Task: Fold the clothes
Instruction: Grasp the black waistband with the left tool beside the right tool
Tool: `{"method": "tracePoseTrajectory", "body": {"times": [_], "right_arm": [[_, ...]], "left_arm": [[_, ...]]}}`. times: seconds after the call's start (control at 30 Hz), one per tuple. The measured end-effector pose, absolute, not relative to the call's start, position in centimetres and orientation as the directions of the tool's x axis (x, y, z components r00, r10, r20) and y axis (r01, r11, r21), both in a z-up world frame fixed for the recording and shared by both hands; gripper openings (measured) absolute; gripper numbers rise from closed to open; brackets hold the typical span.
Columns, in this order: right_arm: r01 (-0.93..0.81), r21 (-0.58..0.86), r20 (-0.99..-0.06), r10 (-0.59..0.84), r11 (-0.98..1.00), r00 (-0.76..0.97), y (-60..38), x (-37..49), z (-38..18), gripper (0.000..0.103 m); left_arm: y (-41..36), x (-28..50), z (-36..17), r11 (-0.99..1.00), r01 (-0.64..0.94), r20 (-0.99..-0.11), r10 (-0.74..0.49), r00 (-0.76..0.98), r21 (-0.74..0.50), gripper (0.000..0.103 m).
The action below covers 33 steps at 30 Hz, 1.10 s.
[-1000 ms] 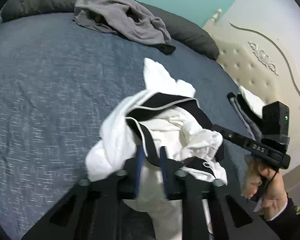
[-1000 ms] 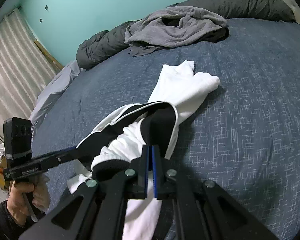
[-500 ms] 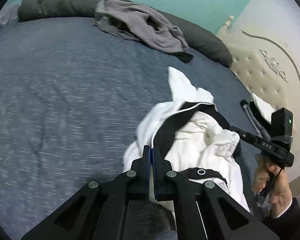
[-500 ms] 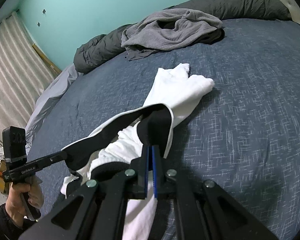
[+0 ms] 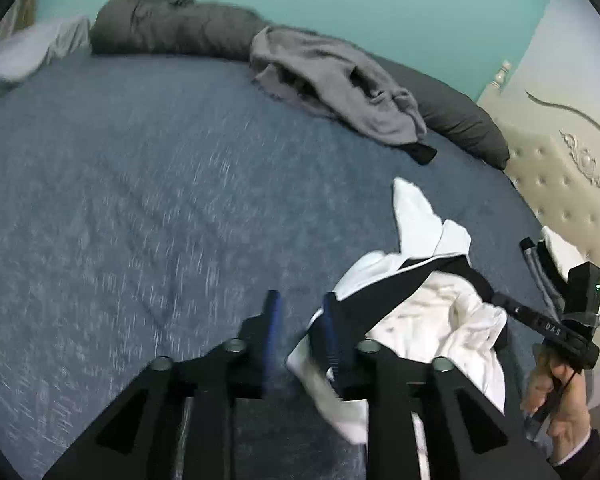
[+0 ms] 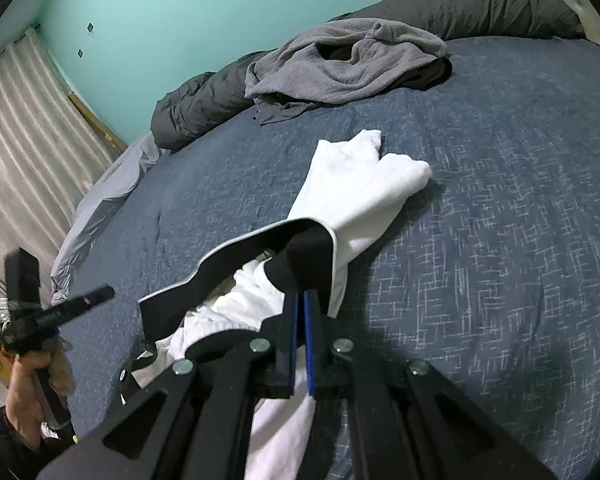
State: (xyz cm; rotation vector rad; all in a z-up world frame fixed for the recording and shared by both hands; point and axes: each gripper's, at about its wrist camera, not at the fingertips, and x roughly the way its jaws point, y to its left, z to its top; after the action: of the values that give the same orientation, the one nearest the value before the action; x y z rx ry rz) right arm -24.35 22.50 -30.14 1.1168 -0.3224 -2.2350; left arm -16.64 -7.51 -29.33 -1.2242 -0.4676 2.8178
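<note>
Your right gripper (image 6: 301,312) is clamped on the white-and-black garment's (image 5: 432,320) black waistband to anchor it; left gripper (image 5: 300,316) gapes wide, holding nothing, beside the cloth

The left gripper (image 5: 300,320), shut on the white garment with the black waistband (image 5: 432,312) half a second ago, now has its blue-padded fingers (image 5: 272,320) spread apart and has swung left over the dark blue bedspread (image 5: 140,200). The released waistband edge hangs slack beside it.
</note>
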Motion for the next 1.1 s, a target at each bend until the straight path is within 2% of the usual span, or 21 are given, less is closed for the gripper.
{"method": "tracePoseTrajectory", "body": {"times": [0.03, 0.1, 0.37, 0.43, 0.5, 0.87, 0.9, 0.93, 1.03, 1.1], "right_arm": [[0.419, 0.461, -0.639, -0.620, -0.783, -0.455, 22.4, -24.3, -30.1, 0.003], [0.427, 0.454, -0.641, -0.620, -0.782, -0.454, 22.2, -24.2, -30.1, 0.003], [0.431, 0.460, -0.640, -0.626, -0.776, -0.445, 22.1, -24.4, -30.3, 0.003], [0.430, 0.461, -0.640, -0.627, -0.776, -0.444, 22.1, -24.5, -30.4, 0.003], [0.430, 0.463, -0.641, -0.627, -0.775, -0.443, 22.1, -24.5, -30.5, 0.003], [0.429, 0.456, -0.649, -0.621, -0.779, -0.439, 21.8, -24.7, -30.9, 0.003], [0.430, 0.455, -0.649, -0.621, -0.780, -0.439, 21.8, -24.7, -30.9, 0.003], [0.430, 0.455, -0.649, -0.621, -0.780, -0.439, 21.8, -24.7, -30.9, 0.003], [0.431, 0.451, -0.649, -0.619, -0.781, -0.442, 21.8, -24.7, -30.9, 0.003], [0.430, 0.438, -0.649, -0.608, -0.790, -0.456, 22.1, -24.8, -30.7, 0.003]], "left_arm": [[-6.4, -17.3, -29.0, -0.960, 0.047, -0.706, 0.169, -0.688, -0.276, 0.047], [-4.0, -18.9, -29.4, -0.965, -0.021, -0.718, 0.208, -0.665, -0.260, 0.051], [1.5, -23.1, -31.9, -0.963, -0.171, -0.758, 0.270, -0.593, -0.210, 0.054], [2.1, -23.6, -32.5, -0.961, -0.195, -0.766, 0.274, -0.581, -0.196, 0.046], [2.4, -23.9, -33.2, -0.960, -0.208, -0.776, 0.275, -0.568, -0.187, 0.031], [3.1, -24.6, -35.5, -0.972, -0.230, -0.817, 0.175, -0.549, -0.054, 0.031], [3.2, -24.7, -35.7, -0.972, -0.232, -0.819, 0.167, -0.549, -0.042, 0.024], [3.2, -24.7, -35.8, -0.971, -0.235, -0.821, 0.159, -0.548, -0.031, 0.012], [3.1, -24.4, -35.4, -0.970, -0.242, -0.814, 0.139, -0.565, 0.002, 0.005], [2.8, -24.2, -34.8, -0.970, -0.242, -0.805, 0.140, -0.577, 0.005, 0.004]]}}
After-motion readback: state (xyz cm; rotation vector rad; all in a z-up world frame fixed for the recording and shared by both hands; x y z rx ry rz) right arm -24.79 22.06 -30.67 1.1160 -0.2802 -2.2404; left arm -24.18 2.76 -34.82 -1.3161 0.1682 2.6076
